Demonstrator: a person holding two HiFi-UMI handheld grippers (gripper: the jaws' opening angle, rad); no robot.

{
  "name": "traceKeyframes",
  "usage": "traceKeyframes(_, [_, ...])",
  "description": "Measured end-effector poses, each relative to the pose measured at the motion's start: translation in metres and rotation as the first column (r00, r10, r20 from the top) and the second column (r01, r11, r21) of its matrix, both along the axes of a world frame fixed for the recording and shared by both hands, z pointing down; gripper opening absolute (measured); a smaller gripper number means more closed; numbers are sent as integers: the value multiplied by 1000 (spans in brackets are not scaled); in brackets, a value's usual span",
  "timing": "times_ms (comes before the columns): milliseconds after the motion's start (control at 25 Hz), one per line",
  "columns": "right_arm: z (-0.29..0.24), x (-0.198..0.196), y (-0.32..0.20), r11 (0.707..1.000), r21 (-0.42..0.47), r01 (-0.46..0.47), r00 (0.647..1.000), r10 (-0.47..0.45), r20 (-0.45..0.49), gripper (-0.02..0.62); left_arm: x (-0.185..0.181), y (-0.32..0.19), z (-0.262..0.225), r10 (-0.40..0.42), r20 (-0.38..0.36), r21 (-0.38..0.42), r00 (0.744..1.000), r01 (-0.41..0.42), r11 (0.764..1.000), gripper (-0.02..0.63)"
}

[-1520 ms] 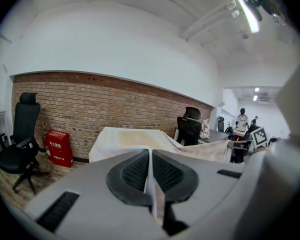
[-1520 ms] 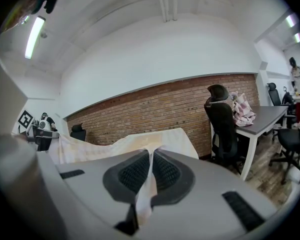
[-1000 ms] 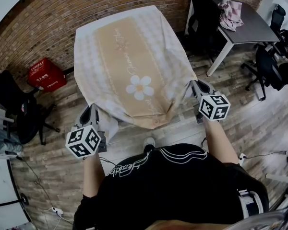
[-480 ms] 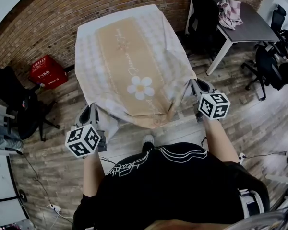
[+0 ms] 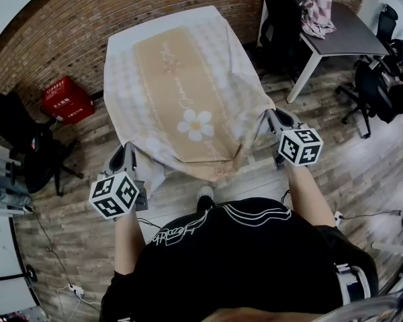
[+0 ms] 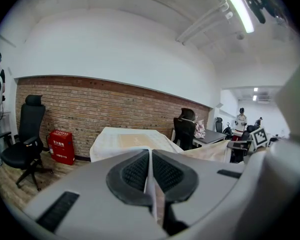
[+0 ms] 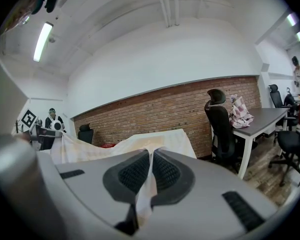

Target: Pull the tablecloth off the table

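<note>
- The tablecloth (image 5: 181, 92) covers almost the whole desk, just as it did a second ago. Only its near edge hangs off the front, close to the person.
- The change is small. The near part of the cloth looks pulled a bit tighter, with a sharp fold hanging from the right corner, not far from the flower (image 5: 196, 124). I cannot see that the far edge has slid at all.
- I think this means the pull has only just started. Nearly all of the cloth is left to come off, so the person needs to go back more or pull harder.
- The left gripper (image 5: 125, 151) has the near left corner of the cloth. The right gripper (image 5: 273, 117) has the near right corner. The cloth is stretched between them and the desk.
- The jaws of the left gripper are squeezed together on a thin bit of cloth. It pokes out between the two black pads (image 6: 135, 171).
- The jaws of the right gripper are clamped the same way. A white strip of cloth runs down between its pads (image 7: 132, 173), and the rest stretches away from the jaws to the desk.
</note>
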State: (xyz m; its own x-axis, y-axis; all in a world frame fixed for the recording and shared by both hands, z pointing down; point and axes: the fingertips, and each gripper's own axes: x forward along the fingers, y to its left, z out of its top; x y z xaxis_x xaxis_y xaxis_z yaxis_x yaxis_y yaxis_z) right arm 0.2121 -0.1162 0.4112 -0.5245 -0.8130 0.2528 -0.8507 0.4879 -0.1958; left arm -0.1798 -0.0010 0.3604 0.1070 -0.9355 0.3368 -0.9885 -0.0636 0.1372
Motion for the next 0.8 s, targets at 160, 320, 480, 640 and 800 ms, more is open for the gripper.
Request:
traceKeyframes(160, [0, 6, 14, 1000, 5, 5, 1000, -5, -6, -2, 5, 14, 2, -5, -3, 6, 1000, 5, 1000, 6])
traceKeyframes(320, [0, 13, 29, 1000, 11, 10, 1000, -10, -9, -3, 12, 31, 2, -8, -6, 13, 1000, 8, 1000, 6])
traceKeyframes(480, [-3, 16, 38, 1000, 20, 20, 1000, -19, -13, -2, 17, 43, 0, -11, -10, 21, 1000, 11, 1000, 6])
traceKeyframes(640, [-6, 21, 48, 999, 27, 29, 999, -29, -13, -2, 22, 56, 0, -21, -11, 25, 1000, 21, 999, 6])
traceKeyframes(800, [-7, 30, 60, 999, 30, 33, 999, -33, -13, -2, 28, 69, -1, -31, -15, 33, 999, 32, 999, 6])
